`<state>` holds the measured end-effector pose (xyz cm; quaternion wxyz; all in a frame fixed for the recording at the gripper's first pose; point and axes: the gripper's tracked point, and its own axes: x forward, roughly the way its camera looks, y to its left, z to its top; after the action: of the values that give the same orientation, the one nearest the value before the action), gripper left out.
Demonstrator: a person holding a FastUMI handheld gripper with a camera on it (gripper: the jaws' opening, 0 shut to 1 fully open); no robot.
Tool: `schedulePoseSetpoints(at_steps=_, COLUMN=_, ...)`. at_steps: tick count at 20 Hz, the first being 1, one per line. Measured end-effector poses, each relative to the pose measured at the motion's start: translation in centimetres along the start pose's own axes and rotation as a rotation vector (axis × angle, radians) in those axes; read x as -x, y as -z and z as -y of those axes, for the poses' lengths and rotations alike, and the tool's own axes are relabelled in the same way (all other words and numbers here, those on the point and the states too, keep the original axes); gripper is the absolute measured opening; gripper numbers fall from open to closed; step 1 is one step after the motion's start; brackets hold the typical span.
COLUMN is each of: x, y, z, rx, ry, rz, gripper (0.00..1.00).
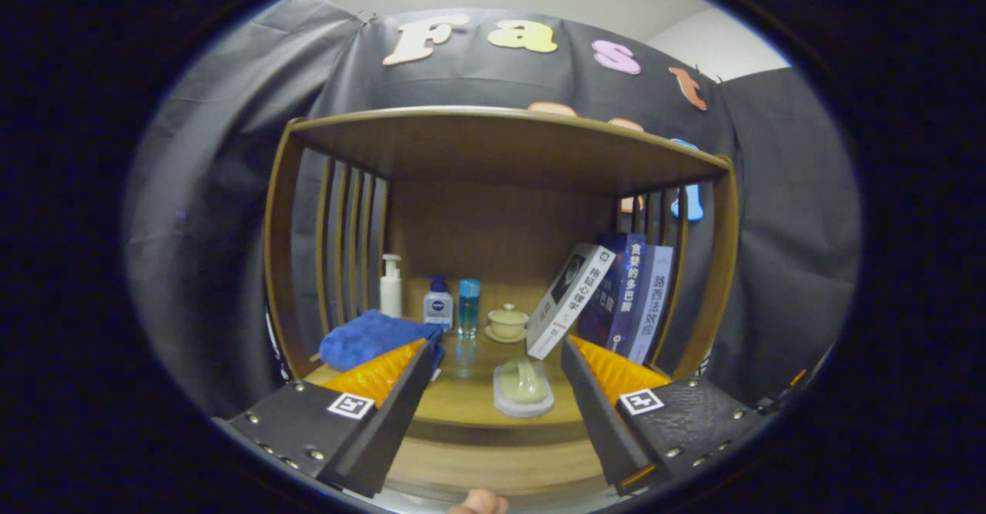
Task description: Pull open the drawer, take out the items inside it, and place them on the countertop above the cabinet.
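Progress appears late-stage or complete: a pale green cup (523, 381) lies on its side on a small grey dish (524, 404) at lower centre of the frame, on the tabletop (470, 398) between the gripper (493, 360) jaws, which stand wide apart and grip nothing. The drawer front (493, 464) sits at bottom centre (open or closed cannot be told). Behind, at mid-frame, stand a blue towel (370, 337), bottles (437, 304), a lidded cup (508, 321) and books (608, 298).

Hand-held gripper (493, 360): you hold it level, pointing straight ahead.
Fingers (385, 391): spread wide apart, nothing pressed between them.
Your hand (479, 503): a fingertip peeks in below, between the fingers.
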<state>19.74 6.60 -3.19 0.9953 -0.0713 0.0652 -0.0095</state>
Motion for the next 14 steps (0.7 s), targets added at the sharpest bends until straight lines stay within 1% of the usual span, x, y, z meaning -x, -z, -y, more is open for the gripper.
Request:
schedulePoseSetpoints(at_steps=5, x=5.0, y=5.7, z=-0.7, rx=-0.060, ry=0.000, rz=-0.035, gripper=1.00)
schedulePoseSetpoints(at_steps=9, x=7.8, y=10.0, z=-0.9, rx=-0.048, ry=0.004, rz=-0.066, gripper=1.00)
schedulePoseSetpoints(at_steps=14, x=9.0, y=14.5, z=0.3, rx=-0.078, ry=0.051, rz=-0.141, gripper=1.00)
